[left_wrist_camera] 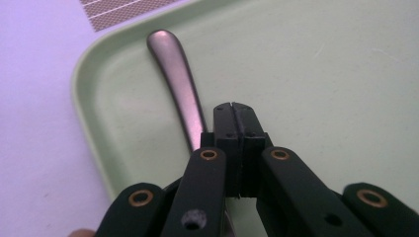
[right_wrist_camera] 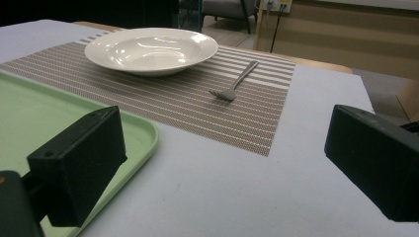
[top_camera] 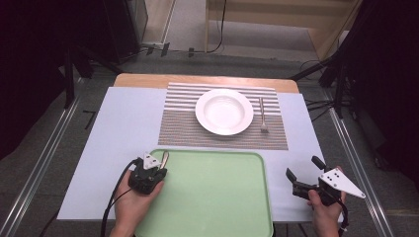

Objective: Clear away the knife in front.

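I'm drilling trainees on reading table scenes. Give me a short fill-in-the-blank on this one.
1. The fork lies on the striped placemat, to the right of the white ____.
2. The metal handle beside the left tool lies over the ____ tray.
3. The right tool has its jaws ____.
4. The left tool's jaws are ____.

Missing words: plate; green; open; shut

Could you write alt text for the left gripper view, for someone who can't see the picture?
A pair of black tongs, jaws shut, is closed on a metal utensil, gripping it low on its handle. The handle runs up toward the rounded corner of a pale green tray. A pale tabletop and a bit of woven placemat show beyond the tray's rim.
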Action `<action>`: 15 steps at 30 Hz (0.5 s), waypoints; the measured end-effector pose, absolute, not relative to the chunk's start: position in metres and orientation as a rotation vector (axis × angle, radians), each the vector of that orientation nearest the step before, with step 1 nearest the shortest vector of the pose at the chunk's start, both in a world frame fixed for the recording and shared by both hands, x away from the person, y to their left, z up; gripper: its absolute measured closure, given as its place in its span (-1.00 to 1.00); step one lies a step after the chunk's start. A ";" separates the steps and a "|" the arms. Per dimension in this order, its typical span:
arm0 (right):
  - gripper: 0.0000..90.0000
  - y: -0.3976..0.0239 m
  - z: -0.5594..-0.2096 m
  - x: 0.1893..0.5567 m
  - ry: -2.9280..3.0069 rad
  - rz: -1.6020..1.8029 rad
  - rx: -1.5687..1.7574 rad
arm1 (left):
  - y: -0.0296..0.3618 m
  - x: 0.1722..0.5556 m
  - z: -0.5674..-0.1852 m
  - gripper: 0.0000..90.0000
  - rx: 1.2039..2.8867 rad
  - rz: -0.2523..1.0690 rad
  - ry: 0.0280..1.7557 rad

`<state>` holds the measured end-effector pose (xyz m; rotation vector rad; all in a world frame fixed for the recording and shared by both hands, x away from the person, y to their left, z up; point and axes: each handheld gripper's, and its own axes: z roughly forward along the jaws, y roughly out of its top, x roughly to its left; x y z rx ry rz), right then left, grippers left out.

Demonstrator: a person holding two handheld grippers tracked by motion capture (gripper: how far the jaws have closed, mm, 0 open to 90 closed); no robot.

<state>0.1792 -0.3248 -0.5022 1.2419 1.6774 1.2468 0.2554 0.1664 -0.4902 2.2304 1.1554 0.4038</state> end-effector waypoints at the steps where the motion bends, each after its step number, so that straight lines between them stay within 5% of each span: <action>1: -0.98 -0.325 -0.502 0.179 1.677 1.247 1.242 | 0.166 0.255 -0.490 1.00 2.230 0.404 1.155; 15: -0.98 -0.323 -0.504 0.180 1.686 1.241 1.241 | 0.186 0.253 -0.491 0.99 2.212 0.386 1.154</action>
